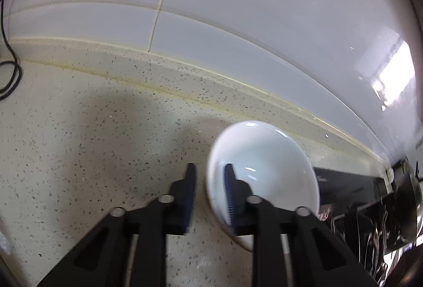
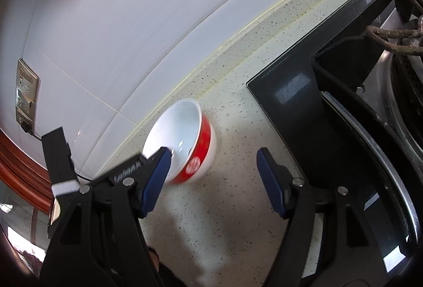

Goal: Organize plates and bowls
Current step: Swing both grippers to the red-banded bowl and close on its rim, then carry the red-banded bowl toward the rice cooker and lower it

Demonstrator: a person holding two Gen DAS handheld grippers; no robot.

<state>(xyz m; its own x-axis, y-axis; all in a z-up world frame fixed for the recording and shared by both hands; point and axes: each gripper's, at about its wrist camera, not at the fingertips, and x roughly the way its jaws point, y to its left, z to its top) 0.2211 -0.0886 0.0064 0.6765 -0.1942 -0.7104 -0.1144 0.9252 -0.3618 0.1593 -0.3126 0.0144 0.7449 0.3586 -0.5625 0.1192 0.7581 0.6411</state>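
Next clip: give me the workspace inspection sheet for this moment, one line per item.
Surface: speckled counter, bare around the bowl.
Job's things: one bowl, red outside, white inside, near the wall; no plates seen.
Clutter: nothing seen.
Grippers: left gripper straddles the bowl's rim, one finger inside and one outside, gap visible; right gripper wide open, holding nothing.
Cables: black cable at the counter's left edge; another plugged into the wall socket.
Surroundings: white tiled wall, black stove beside the bowl.
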